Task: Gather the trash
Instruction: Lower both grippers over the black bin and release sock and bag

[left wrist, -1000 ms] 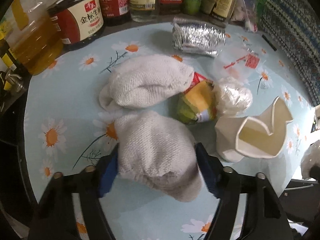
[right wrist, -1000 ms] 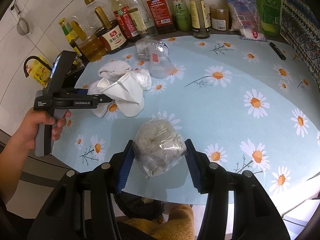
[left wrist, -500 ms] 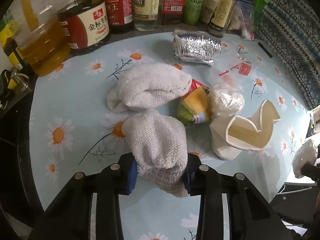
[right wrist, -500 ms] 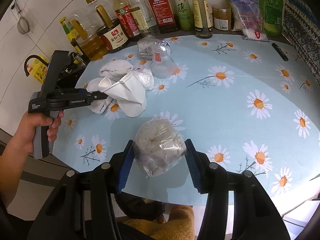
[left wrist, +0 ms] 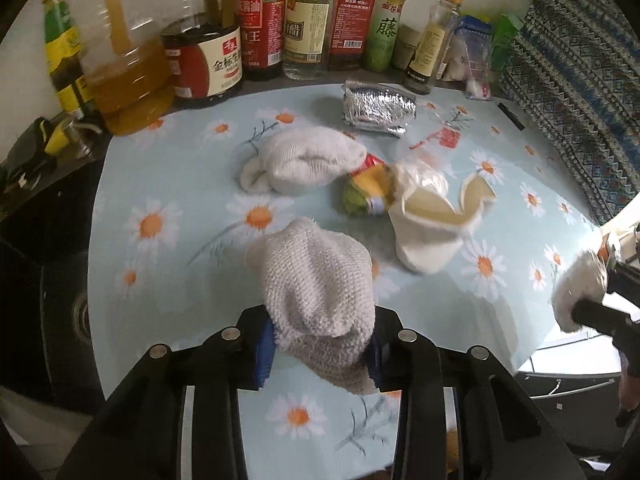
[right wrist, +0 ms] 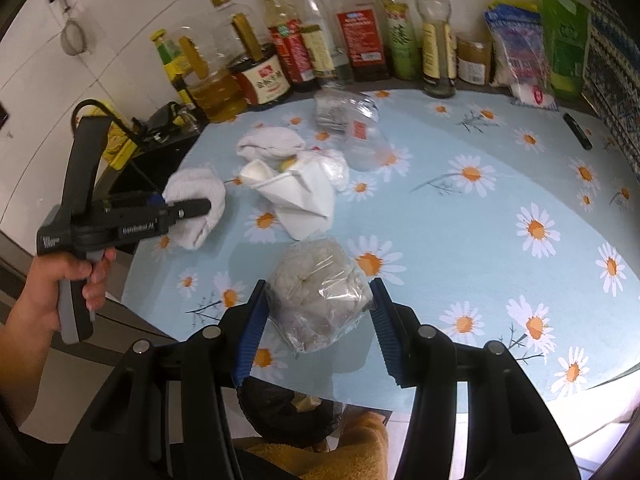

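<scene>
Clenching my left gripper (left wrist: 320,354) on a knitted rag (left wrist: 316,292) low in frame and my right gripper (right wrist: 316,334) on a bagged wad (right wrist: 316,300), I judge collection half-done: cup (left wrist: 430,232), wrapper (left wrist: 366,194), foil (left wrist: 378,110) remain on the table (left wrist: 168,168).

A: What hides behind the crushed paper cup (right wrist: 298,196)?
B: Most of a yellow-green wrapper (left wrist: 366,194); its print is too blurred to read.
A: And the bottles (left wrist: 308,20)?
B: Several are cut off at the top edge.
A: The right gripper (left wrist: 576,296)?
B: Only a blurred part shows at the frame's rim.
</scene>
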`<state>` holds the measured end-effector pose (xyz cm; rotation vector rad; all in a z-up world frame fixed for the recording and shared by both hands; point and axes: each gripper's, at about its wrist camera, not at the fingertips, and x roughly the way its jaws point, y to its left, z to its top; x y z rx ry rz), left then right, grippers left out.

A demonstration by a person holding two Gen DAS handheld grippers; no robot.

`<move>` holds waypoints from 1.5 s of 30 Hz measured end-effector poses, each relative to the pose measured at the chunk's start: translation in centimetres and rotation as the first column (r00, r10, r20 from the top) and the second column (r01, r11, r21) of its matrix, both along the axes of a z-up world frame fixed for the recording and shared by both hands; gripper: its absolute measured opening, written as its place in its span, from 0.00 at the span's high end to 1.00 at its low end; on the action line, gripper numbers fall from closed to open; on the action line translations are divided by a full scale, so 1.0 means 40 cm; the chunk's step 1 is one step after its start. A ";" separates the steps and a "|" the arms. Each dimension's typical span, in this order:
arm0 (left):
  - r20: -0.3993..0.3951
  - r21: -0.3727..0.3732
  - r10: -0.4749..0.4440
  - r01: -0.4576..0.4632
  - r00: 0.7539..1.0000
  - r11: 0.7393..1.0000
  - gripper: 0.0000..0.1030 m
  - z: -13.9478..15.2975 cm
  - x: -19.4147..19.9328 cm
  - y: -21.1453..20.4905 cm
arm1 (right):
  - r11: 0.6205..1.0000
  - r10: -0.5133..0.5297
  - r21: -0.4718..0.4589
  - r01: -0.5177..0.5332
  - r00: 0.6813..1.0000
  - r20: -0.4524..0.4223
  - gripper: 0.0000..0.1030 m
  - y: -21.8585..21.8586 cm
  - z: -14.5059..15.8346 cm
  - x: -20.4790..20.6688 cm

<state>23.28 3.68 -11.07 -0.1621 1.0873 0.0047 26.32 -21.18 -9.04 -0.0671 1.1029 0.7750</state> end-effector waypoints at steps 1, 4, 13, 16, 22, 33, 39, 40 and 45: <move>0.002 -0.003 0.003 -0.003 1.000 1.000 0.67 0.002 -0.014 0.000 | 1.000 0.004 0.002 -0.004 1.000 -0.002 0.50 0.004 0.000 -0.005; 0.004 -0.022 0.021 -0.021 1.000 1.000 0.67 0.006 -0.069 -0.001 | 1.000 0.025 0.001 -0.025 1.000 -0.002 0.50 0.024 0.000 -0.029; 0.012 -0.079 0.053 -0.052 0.999 0.996 0.67 0.009 -0.224 -0.016 | 0.996 0.091 -0.009 -0.091 0.996 -0.001 0.50 0.087 0.001 -0.112; 0.017 -0.098 0.062 -0.060 0.998 0.993 0.67 0.011 -0.272 -0.018 | 0.993 0.113 -0.016 -0.113 0.994 -0.002 0.50 0.107 -0.002 -0.143; -0.003 -0.134 0.071 -0.071 0.997 0.988 0.67 -0.013 -0.349 -0.021 | 0.988 0.151 -0.027 -0.151 0.989 -0.011 0.50 0.144 -0.013 -0.205; -0.047 -0.190 0.062 -0.070 0.997 0.979 0.67 -0.067 -0.456 -0.031 | 0.980 0.182 -0.065 -0.187 0.980 -0.081 0.50 0.185 -0.089 -0.316; -0.108 -0.209 0.044 -0.066 0.993 0.976 0.67 -0.125 -0.500 -0.036 | 0.977 0.176 -0.097 -0.190 0.976 -0.131 0.50 0.193 -0.154 -0.357; -0.123 -0.214 0.040 -0.065 0.992 0.975 0.67 -0.138 -0.507 -0.036 | 0.976 0.175 -0.103 -0.190 0.975 -0.138 0.50 0.193 -0.166 -0.364; -0.172 -0.219 0.016 -0.055 0.985 0.974 0.67 -0.188 -0.523 -0.044 | 0.975 0.159 -0.124 -0.183 0.970 -0.183 0.50 0.188 -0.217 -0.389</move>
